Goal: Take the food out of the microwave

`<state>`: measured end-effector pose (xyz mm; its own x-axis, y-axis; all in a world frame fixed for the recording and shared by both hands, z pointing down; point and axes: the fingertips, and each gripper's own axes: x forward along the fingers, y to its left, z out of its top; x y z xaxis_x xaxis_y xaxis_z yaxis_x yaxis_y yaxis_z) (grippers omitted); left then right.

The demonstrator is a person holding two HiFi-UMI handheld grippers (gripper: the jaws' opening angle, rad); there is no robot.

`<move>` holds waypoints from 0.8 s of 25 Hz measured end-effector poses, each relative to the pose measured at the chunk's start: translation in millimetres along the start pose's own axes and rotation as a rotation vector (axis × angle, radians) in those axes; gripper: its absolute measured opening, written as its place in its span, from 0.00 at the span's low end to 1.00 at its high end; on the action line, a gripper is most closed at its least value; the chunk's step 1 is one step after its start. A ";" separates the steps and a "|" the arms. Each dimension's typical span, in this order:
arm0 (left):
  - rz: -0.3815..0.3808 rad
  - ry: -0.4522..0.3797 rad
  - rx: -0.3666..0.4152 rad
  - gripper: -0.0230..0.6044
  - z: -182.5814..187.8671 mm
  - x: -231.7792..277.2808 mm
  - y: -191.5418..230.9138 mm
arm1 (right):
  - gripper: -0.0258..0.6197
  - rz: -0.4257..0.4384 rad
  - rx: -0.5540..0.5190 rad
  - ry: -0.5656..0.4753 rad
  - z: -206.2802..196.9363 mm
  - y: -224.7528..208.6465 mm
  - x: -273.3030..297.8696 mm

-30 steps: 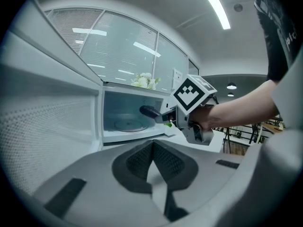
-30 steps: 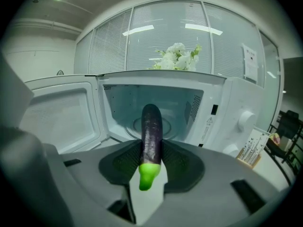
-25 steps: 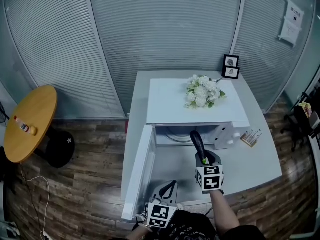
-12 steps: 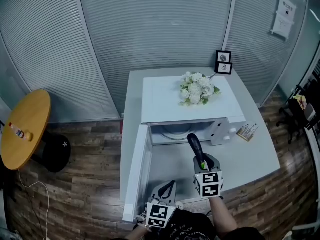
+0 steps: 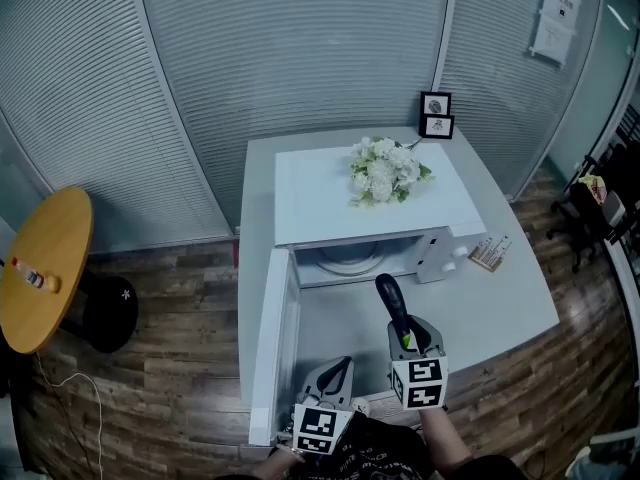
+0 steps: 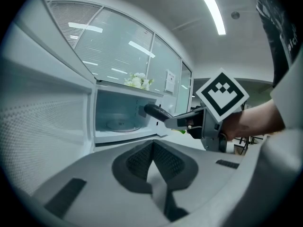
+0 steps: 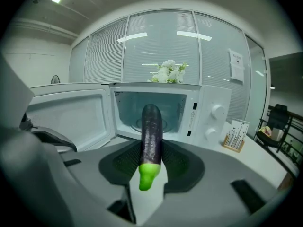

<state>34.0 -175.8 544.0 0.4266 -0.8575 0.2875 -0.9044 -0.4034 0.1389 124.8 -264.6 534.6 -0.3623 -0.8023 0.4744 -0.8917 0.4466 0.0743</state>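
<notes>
A dark purple eggplant (image 5: pixel 392 303) with a green stem end is clamped between the jaws of my right gripper (image 5: pixel 407 340). It points at the open white microwave (image 5: pixel 370 200) and hangs over the table in front of the cavity. In the right gripper view the eggplant (image 7: pixel 151 126) sticks out past the gripper (image 7: pixel 152 150) toward the microwave (image 7: pixel 208 112), whose glass turntable (image 7: pixel 142 125) is bare. My left gripper (image 5: pixel 342 368) is low at the table's front edge, shut and empty; in its own view the gripper (image 6: pixel 152 145) faces the eggplant (image 6: pixel 156 112).
The microwave door (image 5: pixel 272 338) is swung open to the left. White flowers (image 5: pixel 385 173) lie on top of the microwave, picture frames (image 5: pixel 435 115) stand behind, and a small wooden card stand (image 5: pixel 488 253) is at its right. A round orange table (image 5: pixel 45 268) stands far left.
My right gripper has drawn the eggplant a little back from the microwave opening, toward the person. The left gripper has stayed put.
</notes>
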 end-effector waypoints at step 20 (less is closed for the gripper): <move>-0.014 -0.056 0.006 0.05 14.3 -11.6 -10.1 | 0.25 -0.075 0.061 -0.066 -16.6 1.9 -66.5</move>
<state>38.2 -166.4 525.7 0.4389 -0.8681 0.2319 -0.8982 -0.4175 0.1372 151.7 -203.9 517.8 -0.3087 -0.8578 0.4109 -0.9313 0.3604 0.0528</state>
